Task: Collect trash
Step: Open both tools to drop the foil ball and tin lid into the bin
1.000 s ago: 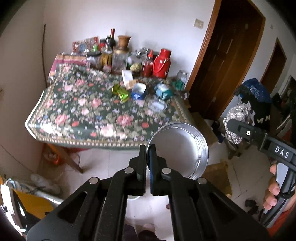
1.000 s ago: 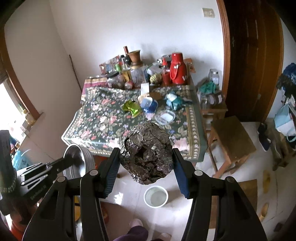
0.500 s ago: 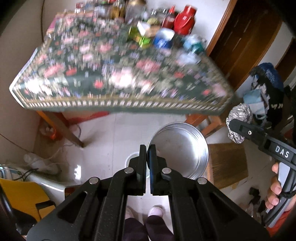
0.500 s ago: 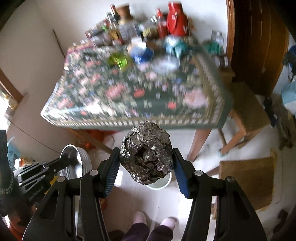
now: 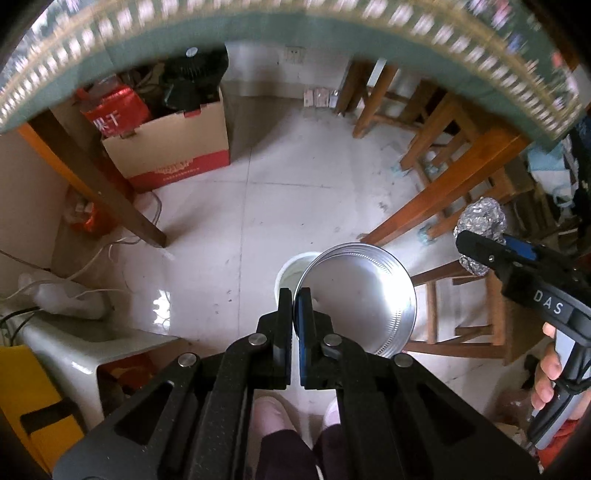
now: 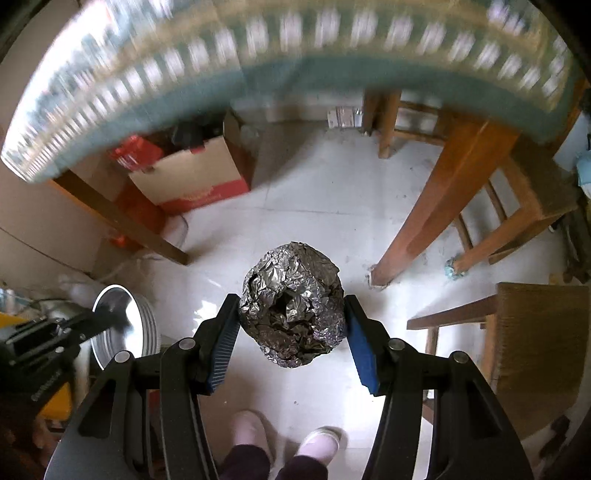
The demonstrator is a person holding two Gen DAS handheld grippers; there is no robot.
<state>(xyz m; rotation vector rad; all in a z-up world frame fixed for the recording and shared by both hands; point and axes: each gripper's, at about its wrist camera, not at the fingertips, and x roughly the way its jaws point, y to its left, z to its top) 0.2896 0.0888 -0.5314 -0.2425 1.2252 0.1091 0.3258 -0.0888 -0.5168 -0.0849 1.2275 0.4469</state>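
Left tool (image 5: 294, 295): closed flat on the rim of a steel lid (image 5: 360, 301). The lid hangs just ahead and to the right of the tips, tilted, its hollow face toward the camera. Directly beyond and below it, partly hidden by it, stands a white bin (image 5: 291, 267) on the tiled floor (image 5: 229, 229). Judgement: the lid is held off the bin to leave the mouth free for the drop. Far left of this tool, under the desk (image 5: 258, 29), sits a cardboard box (image 5: 173, 147).

Right tool (image 6: 290, 325): gripping a crumpled foil ball (image 6: 291, 310), the trash in hand, between its blue pads (image 6: 360, 350). The ball fills the gap and bulges above and below the pads; it hangs over bare floor. The bin does not show in the right wrist view, so alignment with it cannot be confirmed. The lid shows low at the left of this tool. A wooden stool (image 6: 535, 332) stands to its right.

Change against the earlier frames: one second ago both cameras faced the desk top with its bottles and wrappers; half a second ago they had tipped toward the desk's edge. Now both look steeply down beneath it, the cloth border blurred at the top. Both grips are unchanged.

Judgement: carrying toward the bin, release not yet made.
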